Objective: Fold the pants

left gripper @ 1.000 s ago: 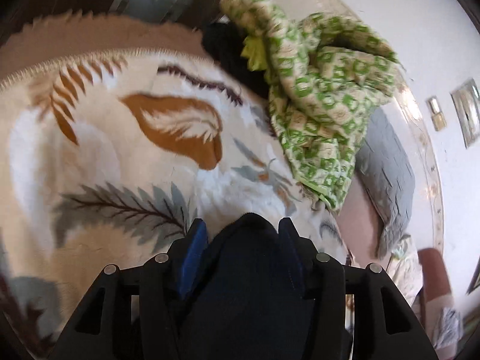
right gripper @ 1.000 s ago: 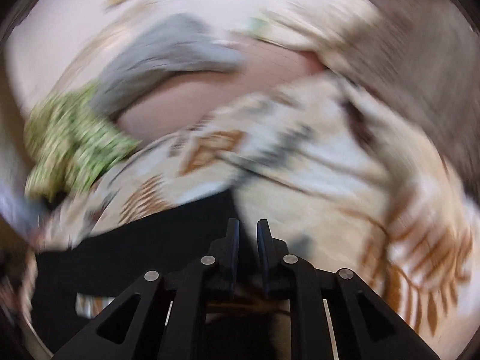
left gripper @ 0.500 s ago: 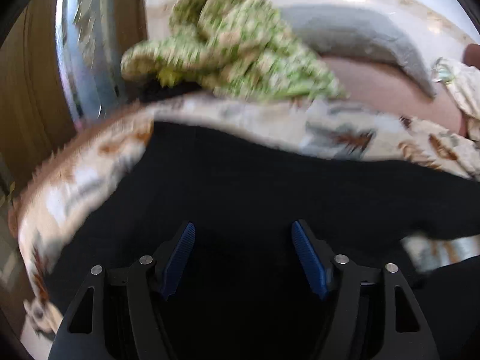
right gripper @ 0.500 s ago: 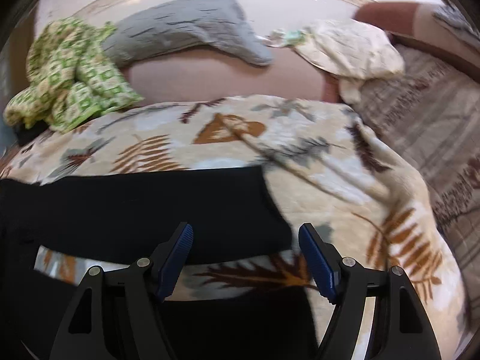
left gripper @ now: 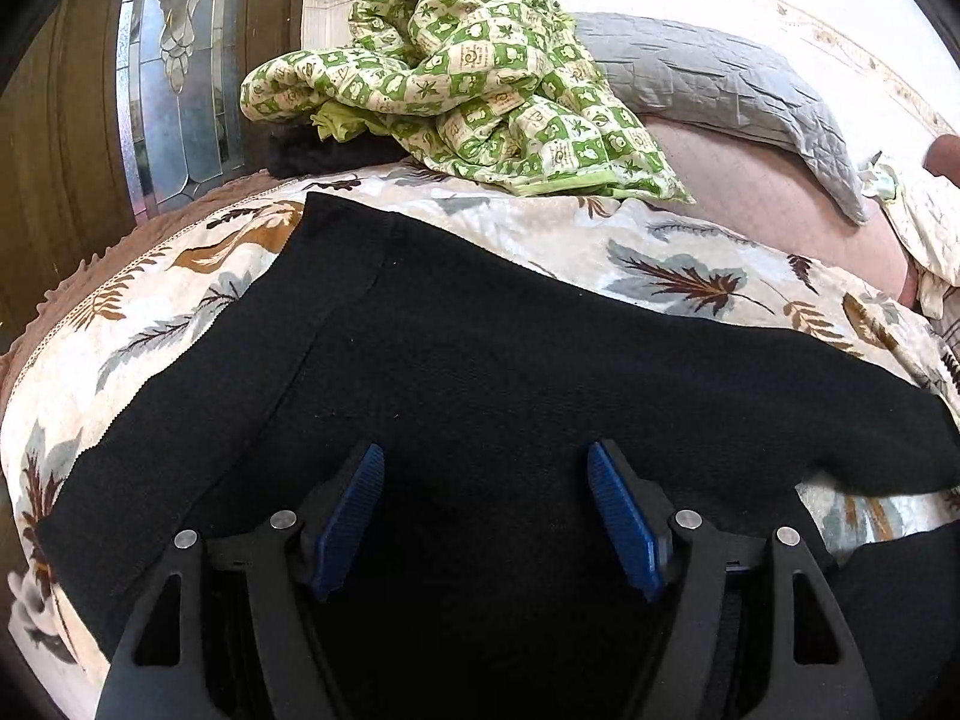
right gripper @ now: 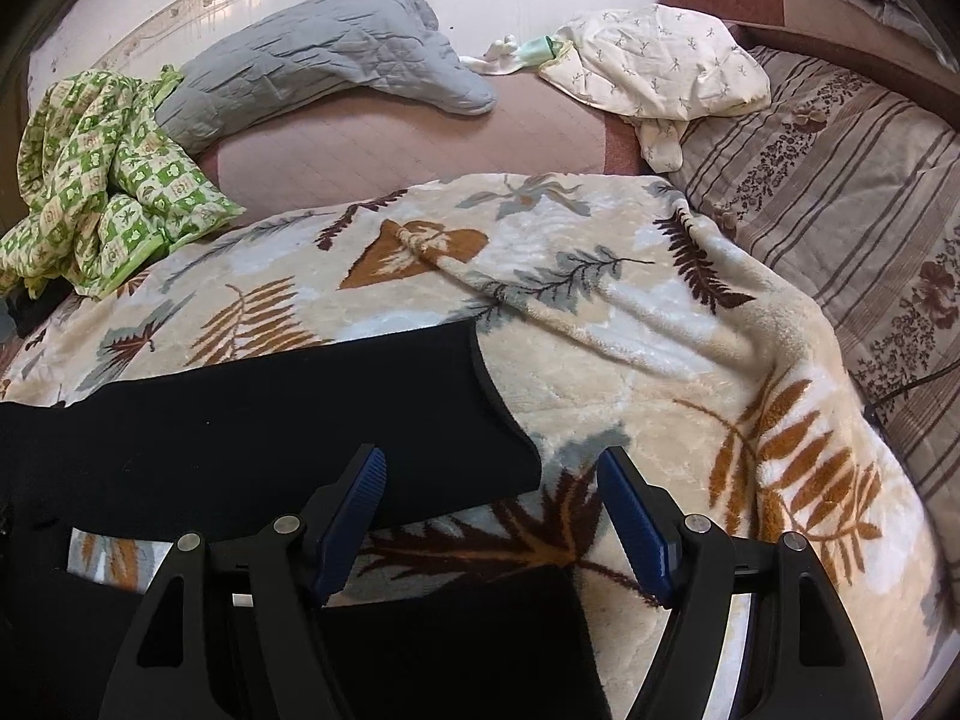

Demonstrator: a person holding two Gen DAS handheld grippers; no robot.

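Pants lie spread on the leaf-print blanket; both tools, left and right, gape empty. Pinch the 12 o'clock leg's hem squarely.

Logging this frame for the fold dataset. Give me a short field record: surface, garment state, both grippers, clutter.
surface: leaf-print blanket spread over a bed
garment: black pants laid flat on the blanket, two legs apart with blanket showing between them in the right wrist view, far leg's hem unfolded
left gripper: open, holding nothing, above the pants' wide end
right gripper: open, holding nothing, near the leg hem
clutter: green checked quilt bunched at the far corner; grey quilted pillow; cream cloth
fold progress: no fold visible
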